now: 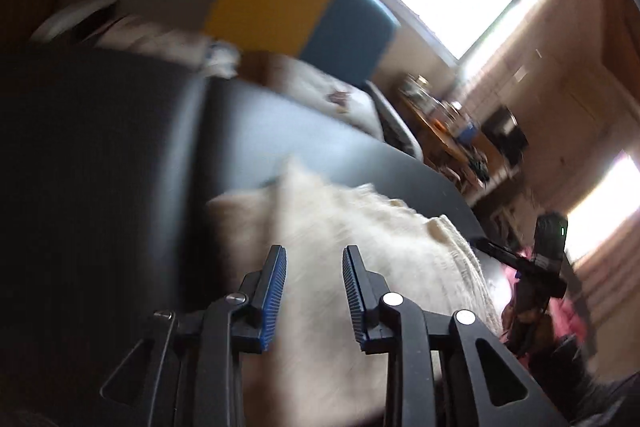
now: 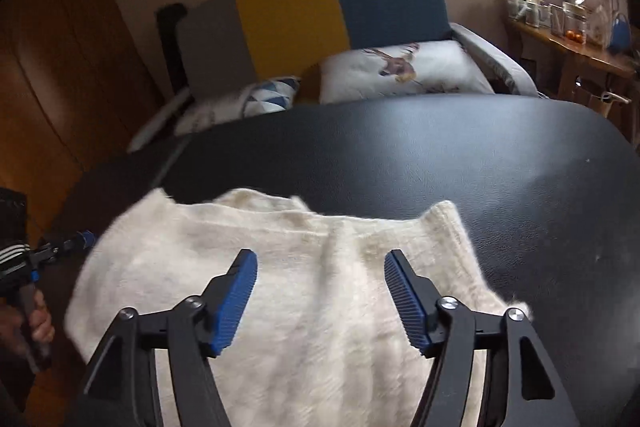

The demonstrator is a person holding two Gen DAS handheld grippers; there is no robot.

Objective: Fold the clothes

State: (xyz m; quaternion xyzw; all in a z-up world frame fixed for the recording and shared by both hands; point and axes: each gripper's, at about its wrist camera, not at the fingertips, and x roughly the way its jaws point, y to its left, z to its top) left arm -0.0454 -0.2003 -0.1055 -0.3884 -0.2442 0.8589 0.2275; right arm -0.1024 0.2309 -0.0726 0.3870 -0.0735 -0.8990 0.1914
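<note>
A cream fuzzy knitted garment lies on a black leather-like table, its far edge rumpled. My right gripper is open above the garment's middle, with nothing between its blue pads. My left gripper is open and empty over the same garment, in a tilted, blurred view. The left gripper's tip shows at the garment's left edge in the right wrist view, apart from the cloth. The right gripper shows at the right in the left wrist view.
A sofa with grey, yellow and blue back panels stands behind the table, with a deer-print cushion and a triangle-print cushion. A wooden side table with jars stands at the right under a window. Wooden panels are at the left.
</note>
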